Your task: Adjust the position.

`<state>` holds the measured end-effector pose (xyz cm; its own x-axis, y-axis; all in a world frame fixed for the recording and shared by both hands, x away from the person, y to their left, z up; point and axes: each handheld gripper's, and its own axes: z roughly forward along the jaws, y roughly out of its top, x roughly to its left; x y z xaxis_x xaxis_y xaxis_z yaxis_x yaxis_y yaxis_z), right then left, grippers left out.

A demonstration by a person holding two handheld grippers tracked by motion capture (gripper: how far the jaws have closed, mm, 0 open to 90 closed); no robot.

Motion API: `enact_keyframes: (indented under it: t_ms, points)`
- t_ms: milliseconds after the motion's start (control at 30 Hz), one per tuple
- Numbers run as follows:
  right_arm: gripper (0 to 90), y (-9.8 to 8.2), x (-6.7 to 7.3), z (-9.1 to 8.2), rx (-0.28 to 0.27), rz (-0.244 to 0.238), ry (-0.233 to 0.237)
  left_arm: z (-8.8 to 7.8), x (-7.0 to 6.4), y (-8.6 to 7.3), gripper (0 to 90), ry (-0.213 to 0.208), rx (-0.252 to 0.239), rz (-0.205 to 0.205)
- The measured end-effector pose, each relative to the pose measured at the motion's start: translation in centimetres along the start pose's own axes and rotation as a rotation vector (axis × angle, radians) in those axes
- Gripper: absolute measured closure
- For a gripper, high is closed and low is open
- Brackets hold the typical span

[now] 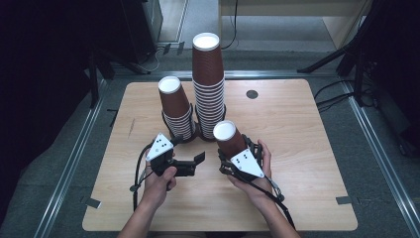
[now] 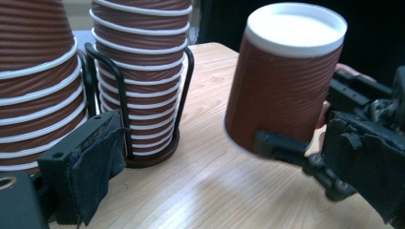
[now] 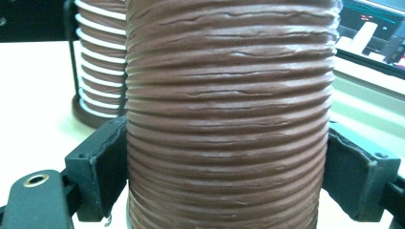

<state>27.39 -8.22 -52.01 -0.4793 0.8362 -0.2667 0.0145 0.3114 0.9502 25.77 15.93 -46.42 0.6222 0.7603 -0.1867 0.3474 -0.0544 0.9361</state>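
A single brown ribbed paper cup [image 1: 229, 139] is held upside down, white base up and slightly tilted, just above the table. My right gripper [image 1: 234, 154] is shut on it near its rim. In the right gripper view both pads press the cup's [image 3: 229, 109] sides, my right gripper [image 3: 228, 183] gripping low on it. My left gripper [image 1: 197, 159] lies left of the cup, open, with nothing between its jaws. In the left gripper view the cup [image 2: 282, 81] hangs ahead of my left gripper [image 2: 222, 143].
Two stacks of upturned cups stand in black wire holders behind the grippers: a short stack [image 1: 176, 106] and a tall stack [image 1: 208, 79]. The holder wire [image 2: 122, 100] is close to my left jaw. A dark round plug [image 1: 252, 93] sits in the wooden table [image 1: 307, 148].
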Motion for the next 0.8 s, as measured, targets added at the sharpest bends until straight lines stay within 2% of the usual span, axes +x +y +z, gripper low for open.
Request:
enact_keyframes:
  t_ms: [100, 200, 267, 400, 533, 567, 633, 667, 800]
  points:
    - [12.8, 0.1, 0.6, 0.1, -0.008, -0.031, 0.024, 0.2, -0.2, 0.1, 1.4, -0.018, 0.015, 0.001]
    - [12.8, 0.2, 0.8, 0.1, -0.013, -0.031, 0.029, 0.3, -0.2, 0.2, 1.4, -0.042, 0.015, -0.014]
    - [12.8, 0.2, 1.0, 0.0, -0.015, -0.053, 0.029, 0.3, -0.3, 0.3, 1.4, -0.058, 0.011, -0.024]
    - [12.8, 0.2, 1.2, -0.1, -0.019, -0.066, 0.048, 0.2, -0.5, 0.4, 1.4, -0.068, 0.012, -0.021]
    - [12.8, 0.2, 1.8, -0.1, -0.03, -0.1, 0.075, 0.3, -0.7, 0.4, 1.5, -0.085, 0.016, -0.017]
    - [12.7, 0.3, 2.0, -0.1, -0.035, -0.139, 0.086, 0.3, -0.7, 0.4, 1.4, -0.09, 0.017, -0.018]
    - [12.7, 0.3, 2.1, -0.1, -0.036, -0.149, 0.086, 0.3, -0.8, 0.5, 1.4, -0.099, 0.017, -0.023]
    - [12.6, 0.3, 2.4, -0.2, -0.045, -0.181, 0.097, 0.3, -0.8, 0.5, 1.5, -0.104, 0.018, -0.022]
    - [12.6, 0.3, 2.7, -0.2, -0.05, -0.207, 0.108, 0.3, -1.0, 0.5, 1.5, -0.106, 0.013, -0.021]
